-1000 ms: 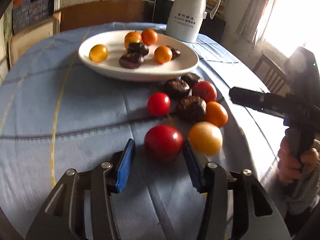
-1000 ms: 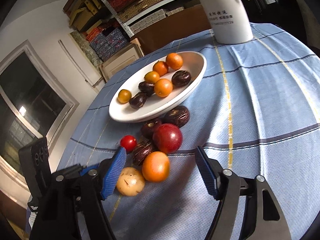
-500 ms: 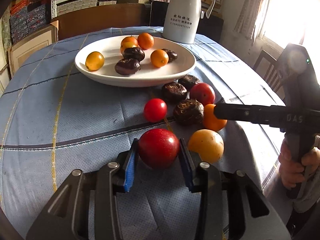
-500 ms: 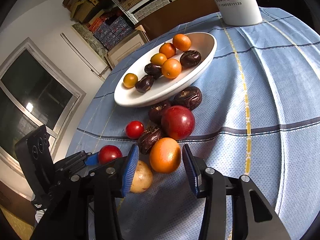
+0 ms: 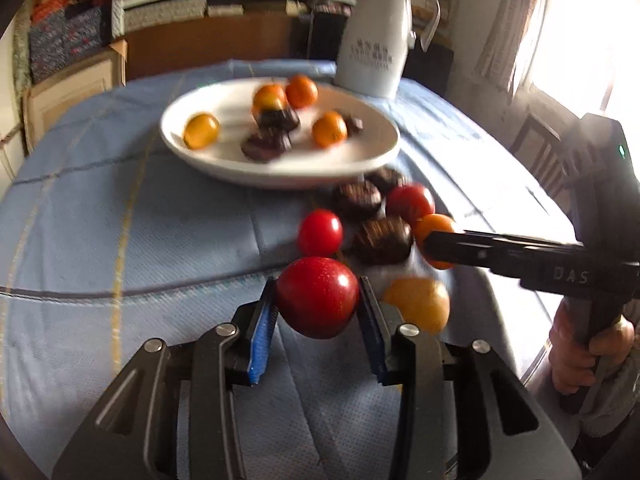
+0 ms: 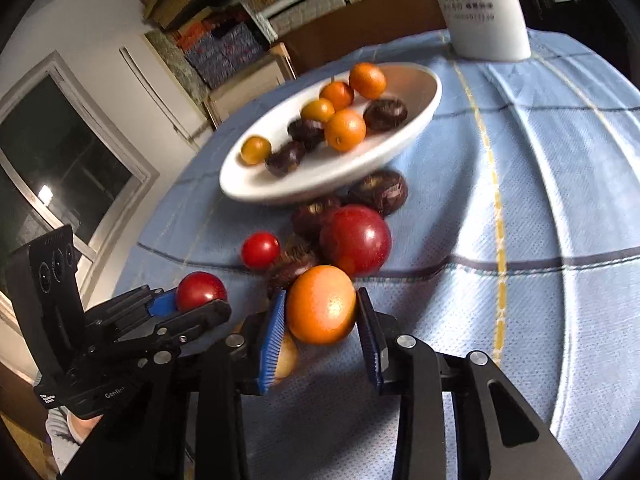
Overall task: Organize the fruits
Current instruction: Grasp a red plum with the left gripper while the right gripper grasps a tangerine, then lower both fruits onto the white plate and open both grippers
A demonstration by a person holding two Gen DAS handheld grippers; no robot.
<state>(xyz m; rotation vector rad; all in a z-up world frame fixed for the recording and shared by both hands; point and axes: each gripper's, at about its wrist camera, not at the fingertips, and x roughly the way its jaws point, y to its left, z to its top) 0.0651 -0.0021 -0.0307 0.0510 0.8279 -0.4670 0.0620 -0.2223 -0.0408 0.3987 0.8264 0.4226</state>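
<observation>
Since a second ago both tongs have closed. The left tongs (image 5: 318,306) now clamp the red fruit (image 5: 318,298); the right tongs (image 6: 320,316) clamp the orange (image 6: 321,305). Both fruits look ready to lift toward the plate (image 6: 420,118) ahead.

I am reading "DAS" on my black right gripper (image 5: 560,268); the print on the far white plastic jug (image 6: 480,8) is blurring past reading.

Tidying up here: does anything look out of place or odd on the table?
Yes: several fruits lie loose on the cloth beside the plate, not on it. Nothing looks spilled or damaged. The pictures are motion-blurred.
</observation>
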